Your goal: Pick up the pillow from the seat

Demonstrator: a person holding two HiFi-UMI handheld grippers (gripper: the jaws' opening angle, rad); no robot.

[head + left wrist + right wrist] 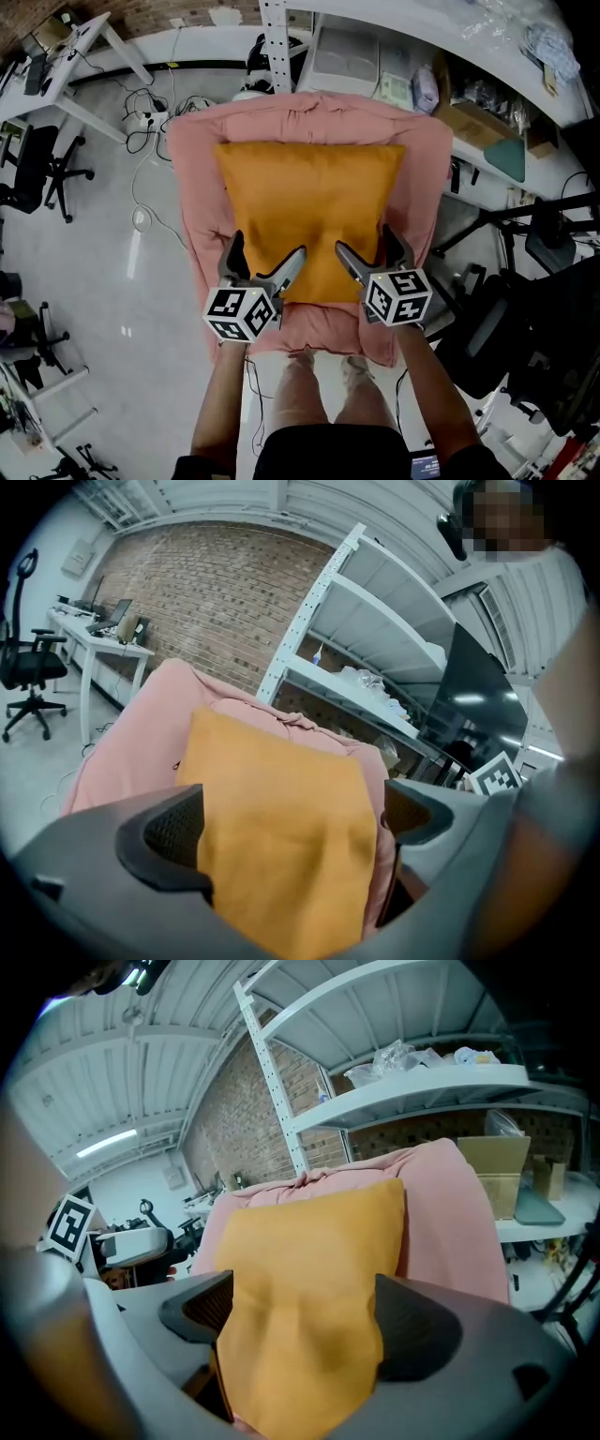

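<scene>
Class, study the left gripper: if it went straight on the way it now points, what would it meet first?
Most likely the orange pillow: its near edge lies between the open jaws of the left gripper. The pink seat lies behind it.

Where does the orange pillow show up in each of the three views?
Head view: orange pillow at centre, lying on the pink seat.
Left gripper view: orange pillow at lower centre, between the open jaws.
Right gripper view: orange pillow at lower centre, between the open jaws.
Shared landmark: the pink seat.
</scene>
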